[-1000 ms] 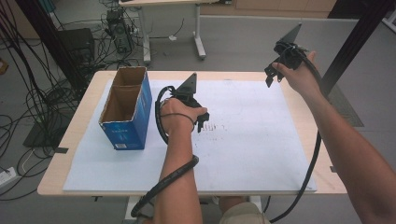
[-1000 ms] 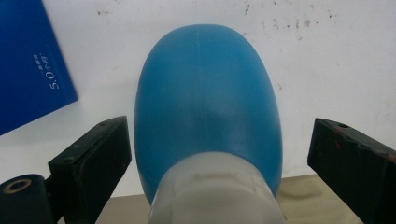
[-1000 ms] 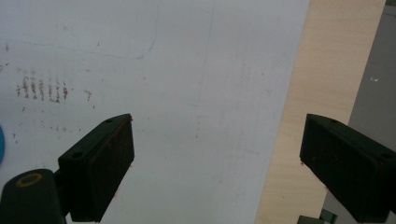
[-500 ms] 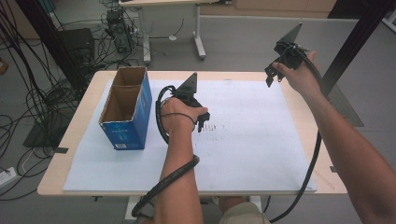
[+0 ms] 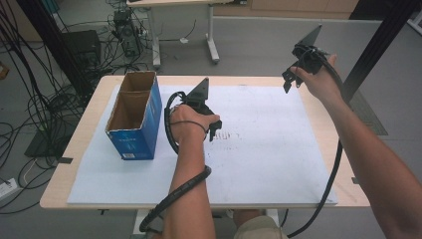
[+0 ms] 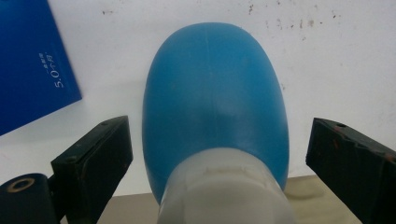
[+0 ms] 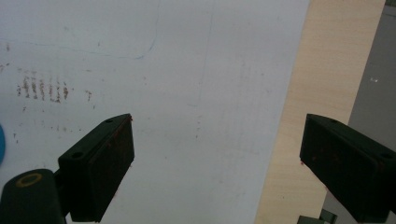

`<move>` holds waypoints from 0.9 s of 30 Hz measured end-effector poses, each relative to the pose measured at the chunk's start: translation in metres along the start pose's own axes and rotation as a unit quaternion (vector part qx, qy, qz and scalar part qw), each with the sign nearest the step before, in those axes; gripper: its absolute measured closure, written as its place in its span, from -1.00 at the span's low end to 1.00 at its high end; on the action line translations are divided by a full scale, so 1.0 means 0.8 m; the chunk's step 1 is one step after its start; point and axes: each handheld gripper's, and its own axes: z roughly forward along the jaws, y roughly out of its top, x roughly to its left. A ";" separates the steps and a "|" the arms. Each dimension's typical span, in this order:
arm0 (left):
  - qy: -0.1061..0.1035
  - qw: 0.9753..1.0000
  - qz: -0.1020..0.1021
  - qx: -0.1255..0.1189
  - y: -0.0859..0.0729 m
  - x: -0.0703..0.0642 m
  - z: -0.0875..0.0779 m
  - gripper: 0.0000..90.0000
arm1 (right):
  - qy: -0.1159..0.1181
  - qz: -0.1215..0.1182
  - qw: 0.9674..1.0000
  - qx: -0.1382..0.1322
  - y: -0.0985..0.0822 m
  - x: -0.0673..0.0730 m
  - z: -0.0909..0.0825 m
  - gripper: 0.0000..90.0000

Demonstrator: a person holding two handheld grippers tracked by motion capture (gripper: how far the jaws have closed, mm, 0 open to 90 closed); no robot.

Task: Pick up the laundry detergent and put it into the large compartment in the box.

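Left gripper (image 6: 210, 154): jaws apart, either side of the blue object (image 6: 215, 107), touching neither face
Blue object: between those jaws on the white sheet (image 6: 336, 60); blue box (image 5: 134, 122) just beside
Right gripper (image 7: 215, 158): jaws apart, empty, raised well apart
Risk: rounded smooth sides; an off-centre squeeze may squirt it forward

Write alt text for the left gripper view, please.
A blue rounded object with a white end lies on the white sheet, between the open black jaws of the left gripper. A blue box shows at upper left.
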 end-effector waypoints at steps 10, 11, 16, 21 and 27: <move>0.000 1.000 0.001 0.000 0.000 0.000 0.002 -0.82 | 0.000 -0.001 1.000 0.001 0.000 0.001 0.000 -0.77; 0.001 1.000 0.002 0.000 -0.001 0.000 0.002 -0.79 | 0.001 -0.001 1.000 0.001 0.000 0.001 0.000 -0.77; 0.003 1.000 0.002 -0.005 -0.003 -0.002 0.004 -0.64 | 0.001 -0.003 1.000 0.000 0.000 0.001 0.000 -0.77; 0.004 1.000 0.002 -0.007 -0.003 -0.005 0.005 -0.56 | 0.003 -0.003 1.000 0.001 0.000 0.002 0.000 -0.77; 0.010 1.000 0.002 -0.005 -0.002 -0.007 0.006 -0.41 | 0.004 -0.003 1.000 0.000 -0.001 0.001 -0.001 -0.77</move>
